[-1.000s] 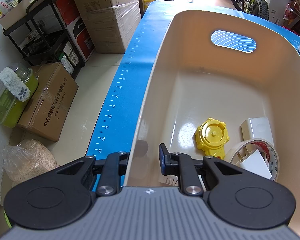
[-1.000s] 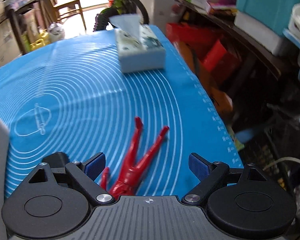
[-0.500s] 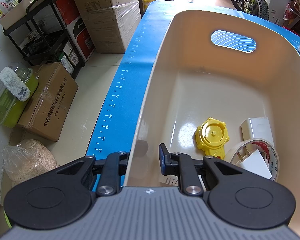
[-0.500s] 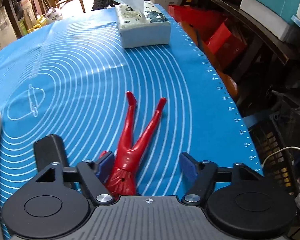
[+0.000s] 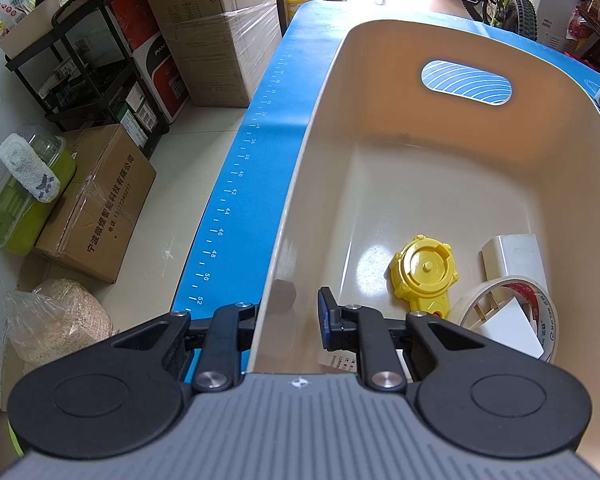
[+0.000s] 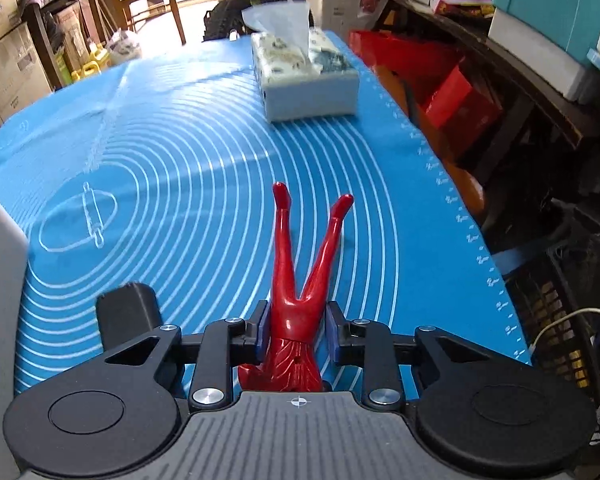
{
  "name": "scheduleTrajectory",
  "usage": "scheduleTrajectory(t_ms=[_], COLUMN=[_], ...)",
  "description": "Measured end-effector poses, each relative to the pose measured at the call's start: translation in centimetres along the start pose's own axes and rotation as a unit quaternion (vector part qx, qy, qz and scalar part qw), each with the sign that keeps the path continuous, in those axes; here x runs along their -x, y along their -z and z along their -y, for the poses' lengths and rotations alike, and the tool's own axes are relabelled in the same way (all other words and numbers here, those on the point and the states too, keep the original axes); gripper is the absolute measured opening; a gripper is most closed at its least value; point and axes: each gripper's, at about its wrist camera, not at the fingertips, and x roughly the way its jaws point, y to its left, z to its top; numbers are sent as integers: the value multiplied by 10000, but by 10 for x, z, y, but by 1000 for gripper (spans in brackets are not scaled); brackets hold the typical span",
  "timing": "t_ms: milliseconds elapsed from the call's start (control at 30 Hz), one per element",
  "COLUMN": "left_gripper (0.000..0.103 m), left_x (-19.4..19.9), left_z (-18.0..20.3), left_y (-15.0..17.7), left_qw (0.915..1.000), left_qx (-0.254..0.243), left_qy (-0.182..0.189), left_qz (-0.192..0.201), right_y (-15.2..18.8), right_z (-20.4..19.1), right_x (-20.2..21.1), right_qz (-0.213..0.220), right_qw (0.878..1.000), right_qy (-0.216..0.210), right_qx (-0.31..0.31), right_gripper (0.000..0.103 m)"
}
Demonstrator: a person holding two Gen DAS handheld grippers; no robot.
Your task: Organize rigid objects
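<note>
right claw has just been closing on the red figure at its waist; lift level toward the bin, whose wall the left claw clamps.

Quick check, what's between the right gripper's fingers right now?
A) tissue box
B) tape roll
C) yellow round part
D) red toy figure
D: the right gripper has just been closing, and its blue pads sit on either side of the red toy figure at the hips, legs pointing away over the blue mat.
</note>
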Motion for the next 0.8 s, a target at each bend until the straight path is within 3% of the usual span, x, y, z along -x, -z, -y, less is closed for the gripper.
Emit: scheduleTrajectory(t_ms=[433,800], left_gripper=[22,22], left_x=[0,0], left_z=[0,0], left_y=[0,0], left_qw=[10000,10000], left_qx=[0,1], left_qy=[0,2], left_qz=[-1,0], right_y=[-7,-16], right_z=[-14,-52], right_x=[44,94], right_qz=[712,1467], right_qw=[9967,9844], right_qy=[-357,-746], right_qx=[126,621], right_gripper=[36,37])
